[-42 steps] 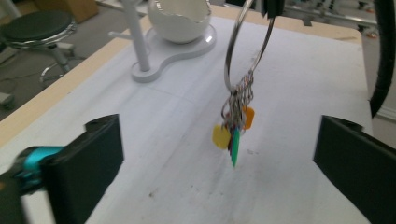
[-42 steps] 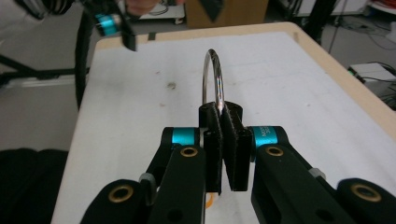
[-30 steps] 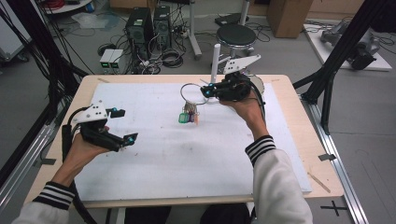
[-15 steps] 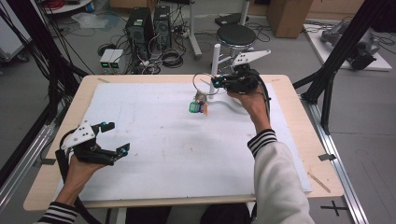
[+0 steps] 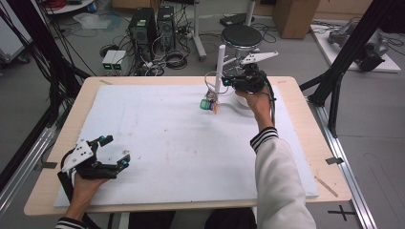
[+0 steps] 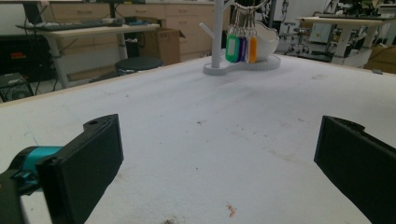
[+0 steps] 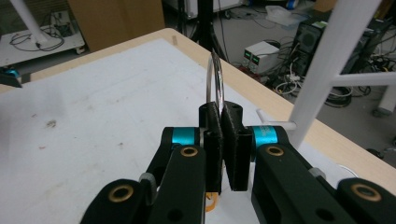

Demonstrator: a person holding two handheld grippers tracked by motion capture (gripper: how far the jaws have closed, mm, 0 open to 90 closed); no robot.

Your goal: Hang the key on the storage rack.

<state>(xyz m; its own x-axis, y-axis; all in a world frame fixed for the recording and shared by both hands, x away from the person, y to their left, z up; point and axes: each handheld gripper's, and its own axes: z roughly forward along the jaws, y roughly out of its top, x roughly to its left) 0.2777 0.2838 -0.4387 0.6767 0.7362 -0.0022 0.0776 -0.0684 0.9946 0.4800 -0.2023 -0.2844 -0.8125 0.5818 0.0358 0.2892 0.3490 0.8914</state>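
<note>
The right gripper (image 5: pixel 228 81) is pinched tight on a thin metal key ring (image 7: pixel 216 88), its two black jaws pressed together with the ring standing up edge-on between them. From that ring a small bunch of key tags (image 5: pixel 208 104) dangles, green, purple and orange, hanging clear above the white foam board (image 5: pixel 157 143) near its far edge. Just beside the ring stands a white peg stand (image 5: pixel 219 67), its slim upright post rising by the gripper and a short side peg reaching toward the jaws in the right gripper view; its flat white base sits on the board at the far edge, right of the middle. Well apart, at the near left corner of the board, the left gripper (image 5: pixel 113 151) rests low with its jaws spread wide and nothing between them. The board lies on a wooden table (image 5: pixel 310 143).
</note>
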